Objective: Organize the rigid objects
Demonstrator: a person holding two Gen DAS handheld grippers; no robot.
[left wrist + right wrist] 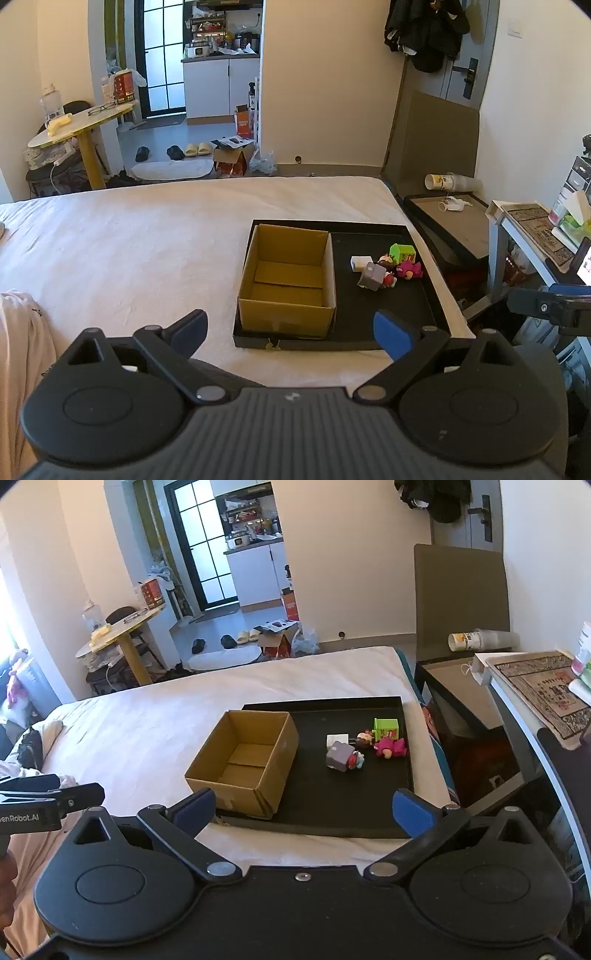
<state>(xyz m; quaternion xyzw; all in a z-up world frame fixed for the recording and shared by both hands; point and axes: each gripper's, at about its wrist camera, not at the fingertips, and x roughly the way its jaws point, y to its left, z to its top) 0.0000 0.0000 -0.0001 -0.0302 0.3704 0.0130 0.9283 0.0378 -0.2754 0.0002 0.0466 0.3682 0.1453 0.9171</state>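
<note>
An open, empty cardboard box [288,280] [243,760] stands in the left part of a black tray [384,314] [332,801] on the white bed. On the tray's right part lie small toys in a cluster: a grey cube [373,276] [340,755], a white block [360,264] [337,738], a green cube [402,253] [386,728], a pink figure [410,270] [389,747] and a red-white figure [388,280] [356,760]. My left gripper [291,332] is open and empty, short of the tray's near edge. My right gripper [304,810] is open and empty, near the tray's front.
The bed [129,251] spreads to the left. A dark low table [454,221] and a shelf with a patterned mat [539,686] stand to the right of the bed. The other gripper shows at each view's edge [554,304] [48,801].
</note>
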